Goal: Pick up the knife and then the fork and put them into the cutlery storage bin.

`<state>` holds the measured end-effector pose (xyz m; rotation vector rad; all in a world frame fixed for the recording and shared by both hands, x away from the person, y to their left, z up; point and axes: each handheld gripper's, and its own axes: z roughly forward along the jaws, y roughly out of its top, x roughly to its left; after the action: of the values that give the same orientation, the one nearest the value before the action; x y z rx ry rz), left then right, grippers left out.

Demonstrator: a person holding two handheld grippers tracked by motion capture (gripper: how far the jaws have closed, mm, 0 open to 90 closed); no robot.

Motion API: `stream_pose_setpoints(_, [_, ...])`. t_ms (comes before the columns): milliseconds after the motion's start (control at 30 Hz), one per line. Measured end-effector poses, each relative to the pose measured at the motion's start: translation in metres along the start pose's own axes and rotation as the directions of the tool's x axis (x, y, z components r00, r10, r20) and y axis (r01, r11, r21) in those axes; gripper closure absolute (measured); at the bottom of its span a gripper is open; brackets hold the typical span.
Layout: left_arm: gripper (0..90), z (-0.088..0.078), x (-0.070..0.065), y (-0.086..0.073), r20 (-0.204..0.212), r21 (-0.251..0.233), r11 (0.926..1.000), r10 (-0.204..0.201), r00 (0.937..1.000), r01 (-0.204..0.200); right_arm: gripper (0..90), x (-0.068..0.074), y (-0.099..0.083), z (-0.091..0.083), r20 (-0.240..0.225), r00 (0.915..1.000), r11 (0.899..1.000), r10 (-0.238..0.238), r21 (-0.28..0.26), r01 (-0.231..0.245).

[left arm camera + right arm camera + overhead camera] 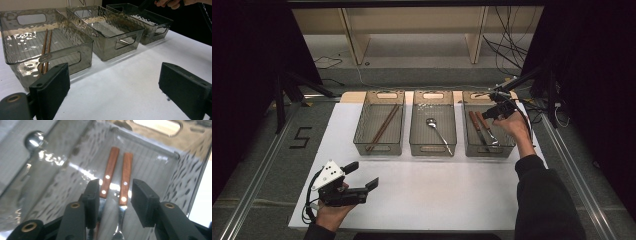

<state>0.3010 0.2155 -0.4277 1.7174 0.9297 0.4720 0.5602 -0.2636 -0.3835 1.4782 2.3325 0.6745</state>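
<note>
Right gripper (493, 111): hangs over the right bin (510, 145) at the far right of the tabletop, jaws parted and pressing on nothing.
Between its jaws: the right gripper view looks down on two wooden-handled pieces lying side by side on the bin floor, a knife (108, 177) and a fork (125, 176), handles nearly parallel and just apart.
Left gripper (362, 176): held low near the tabletop's near left corner, jaws spread wide with nothing between them.
Left gripper view: shows the bins' rippled walls and cut-out handles from the side.
High view: shows each bin's contents.
Bins: three in a row along the far edge, with narrow gaps between.
Left bin (362, 132): two chopsticks (383, 127).
Middle bin (414, 131): one spoon (438, 133).
Open room: the white tabletop (437, 190) lies bare from the bins to the near edge.
</note>
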Motion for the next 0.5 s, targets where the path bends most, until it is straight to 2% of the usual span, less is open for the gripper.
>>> stream_pose_setpoints(233, [9.8,0.0,0.0,0.0,-0.002,0.001,1.0,-0.001,1.0,0.001,46.6,0.011,-0.002,-0.019,-0.055,0.998,0.997,-0.031,-0.079,0.027])
stream_pose_setpoints(333, [9.8,0.0,0.0,0.0,-0.002,0.003,1.0,0.0,1.0,0.0,40.6,0.018,-0.003,-0.028,-0.076,0.9962,0.993,-0.042,-0.114,0.033])
stream_pose_setpoints(500, [9.8,0.0,0.0,0.0,-0.003,0.003,1.0,0.0,1.0,0.0,36.0,0.032,-0.007,-0.042,-0.113,0.9922,0.985,-0.053,-0.171,0.033])
